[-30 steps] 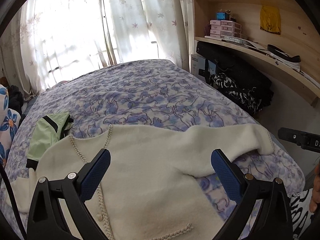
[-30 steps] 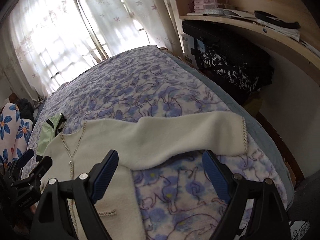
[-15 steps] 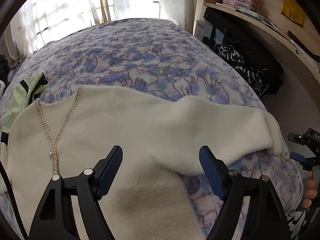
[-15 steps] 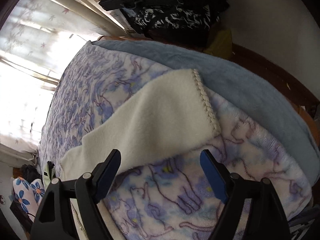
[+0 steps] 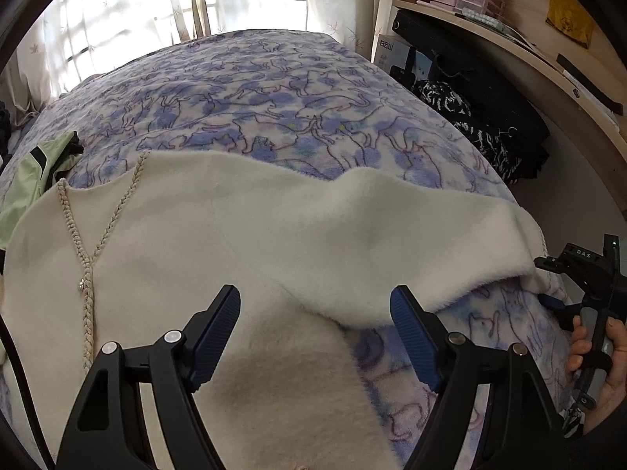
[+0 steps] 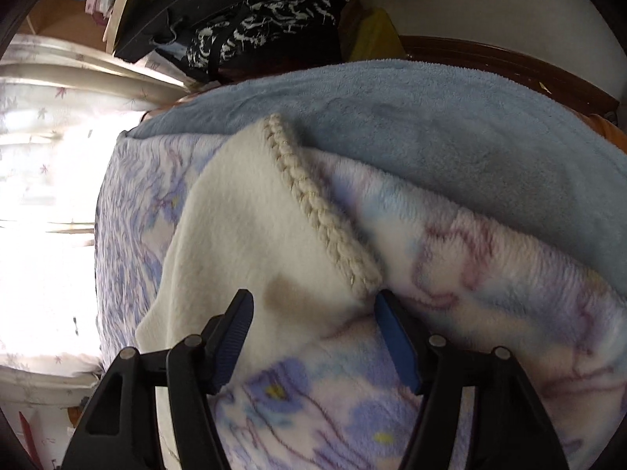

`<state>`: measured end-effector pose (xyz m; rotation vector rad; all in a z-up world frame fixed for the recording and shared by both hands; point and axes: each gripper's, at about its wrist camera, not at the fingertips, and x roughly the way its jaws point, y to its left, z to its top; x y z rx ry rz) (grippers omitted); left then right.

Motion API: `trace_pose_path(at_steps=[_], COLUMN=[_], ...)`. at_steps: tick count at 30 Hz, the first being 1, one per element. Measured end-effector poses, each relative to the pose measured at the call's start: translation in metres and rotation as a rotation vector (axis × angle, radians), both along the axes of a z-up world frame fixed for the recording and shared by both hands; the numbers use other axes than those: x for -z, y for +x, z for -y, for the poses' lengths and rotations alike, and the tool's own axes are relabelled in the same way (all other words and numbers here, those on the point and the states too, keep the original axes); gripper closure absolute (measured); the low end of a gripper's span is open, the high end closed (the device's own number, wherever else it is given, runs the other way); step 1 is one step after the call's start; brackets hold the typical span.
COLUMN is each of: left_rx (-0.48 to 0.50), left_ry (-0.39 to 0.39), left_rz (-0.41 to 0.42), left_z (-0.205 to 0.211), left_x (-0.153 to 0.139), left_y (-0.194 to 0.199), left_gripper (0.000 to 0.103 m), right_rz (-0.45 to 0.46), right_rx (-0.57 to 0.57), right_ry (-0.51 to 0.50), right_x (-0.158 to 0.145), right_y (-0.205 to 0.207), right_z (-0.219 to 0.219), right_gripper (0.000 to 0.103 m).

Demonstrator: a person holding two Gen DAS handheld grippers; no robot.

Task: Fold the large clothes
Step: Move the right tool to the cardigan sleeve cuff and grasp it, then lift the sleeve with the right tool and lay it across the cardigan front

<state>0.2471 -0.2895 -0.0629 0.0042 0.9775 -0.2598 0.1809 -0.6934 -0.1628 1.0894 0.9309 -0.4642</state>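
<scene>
A cream fleece cardigan [image 5: 219, 235] with braided trim lies spread on the bed, front up, its right sleeve stretched towards the bed's right edge. My left gripper [image 5: 315, 313] is open and empty, just above the armpit where the sleeve meets the body. My right gripper [image 6: 311, 313] is open, its jaws on either side of the lower corner of the sleeve cuff [image 6: 313, 207] with its braided edge; it is not closed on it. The right gripper also shows in the left wrist view [image 5: 576, 274], at the cuff.
A blue cat-print blanket [image 5: 274, 94] covers the bed, over a light blue sheet [image 6: 450, 125]. A green garment [image 5: 35, 172] lies at the left. Wooden shelves [image 5: 529, 47] and dark bags [image 5: 470, 90] stand right of the bed. Curtains hang behind.
My right gripper has swung down and rolled in close to the sleeve cuff, which now sits between its jaws. My left gripper has dropped lower and forward over the cardigan.
</scene>
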Motion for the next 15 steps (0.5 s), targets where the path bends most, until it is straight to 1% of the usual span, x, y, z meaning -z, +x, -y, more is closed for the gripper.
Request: trace_pose_path(at_steps=[1,2,3,4,5,7,10,13,15], left_rx=[0.002,0.003,0.005,0.006,0.007,0.004,-0.004,-0.026,-0.050], left_ry=[-0.004,-0.006,-0.004,0.002,0.008,0.016,0.012,-0.003,-0.021], left_rz=[-0.002,0.000,0.005,0.016,0.029,0.061,0.111,0.144,0.151], left_z=[-0.001,-0.002,-0.004,-0.006,-0.009,-0.016,-0.032,-0.054,-0.073], left_x=[0.000,-0.001,-0.003,-0.005,-0.008,-0.015,-0.028,-0.040,-0.044], left_y=[-0.002,-0.005,-0.008,-0.011,-0.014,-0.020,-0.030,-0.038,-0.042], left_gripper=[0.025,0.025,0.025,0.025,0.025,0.025,0.025,0.025,0.025], right_rz=[-0.019,-0.036,-0.018,0.008,0.052,0.142,0.291,0.435,0.503], right_rx=[0.009,0.012,0.003,-0.008,-0.016,-0.063,-0.198,-0.372,-0.494], right_ry=[-0.026,-0.063,-0.087,-0.111,-0.149,-0.261,-0.382,-0.438,-0.455], right_x=[0.000,-0.003,-0.009,-0.017,-0.031,-0.066,-0.125,-0.173,-0.194], right_y=[0.003,0.004,0.006,0.006,0.005,0.003,0.003,0.004,0.006], right_z=[0.000,-0.002,-0.004,-0.006,-0.013,-0.032,-0.081,-0.147,-0.193], right_gripper=[0.051,0.067,0.079,0.083,0.091,0.091,0.091,0.091,0.091])
